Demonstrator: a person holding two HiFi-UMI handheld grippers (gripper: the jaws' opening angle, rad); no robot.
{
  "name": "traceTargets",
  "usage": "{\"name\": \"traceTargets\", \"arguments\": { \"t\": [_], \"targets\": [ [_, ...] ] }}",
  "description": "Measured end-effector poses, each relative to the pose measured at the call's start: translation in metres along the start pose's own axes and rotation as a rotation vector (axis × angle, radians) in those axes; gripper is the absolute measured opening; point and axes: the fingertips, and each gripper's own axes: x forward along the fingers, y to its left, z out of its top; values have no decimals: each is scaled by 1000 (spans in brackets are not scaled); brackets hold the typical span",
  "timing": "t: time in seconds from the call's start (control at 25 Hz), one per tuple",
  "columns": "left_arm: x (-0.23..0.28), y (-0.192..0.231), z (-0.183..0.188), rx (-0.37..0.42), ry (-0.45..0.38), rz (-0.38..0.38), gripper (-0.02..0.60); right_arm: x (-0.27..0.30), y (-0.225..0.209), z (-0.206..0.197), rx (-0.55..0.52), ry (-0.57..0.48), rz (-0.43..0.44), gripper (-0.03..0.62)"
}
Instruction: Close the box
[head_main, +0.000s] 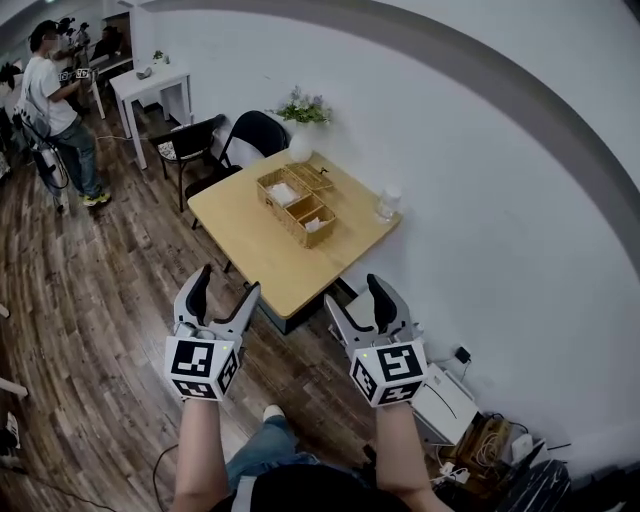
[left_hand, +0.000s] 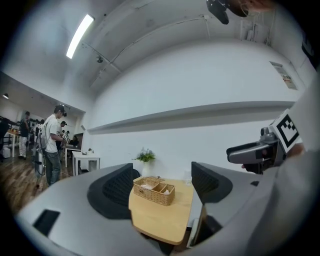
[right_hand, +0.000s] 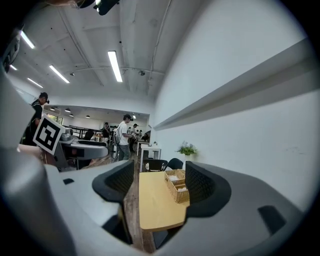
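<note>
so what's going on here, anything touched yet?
Nothing is being handled. A person holds the left gripper and right gripper short of the wooden table, both with jaws apart and empty. The wicker box sits on the table, apart from both grippers. Its compartments are uncovered and its lid looks folded back.

The scene is being taken in from head height, steeply downward, over the left gripper (head_main: 229, 280) and the right gripper (head_main: 352, 292). The table (head_main: 260, 250) is seen well ahead, against the white wall (head_main: 480, 200). In the left gripper view the table is faced low and level between the jaws, with the right gripper caught at the right edge. In the right gripper view it is sighted lengthwise, toward the open room, with the left gripper caught at the left edge. Table and wicker box (head_main: 298, 207) are shared by all three views.
</note>
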Motion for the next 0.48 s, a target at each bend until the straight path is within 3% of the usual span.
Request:
{"name": "traceTargets", "arguments": {
  "t": [0.48],
  "targets": [
    [93, 33, -18, -28, 32, 12, 368, 87, -44, -9, -20, 49, 33, 328]
  ]
}}
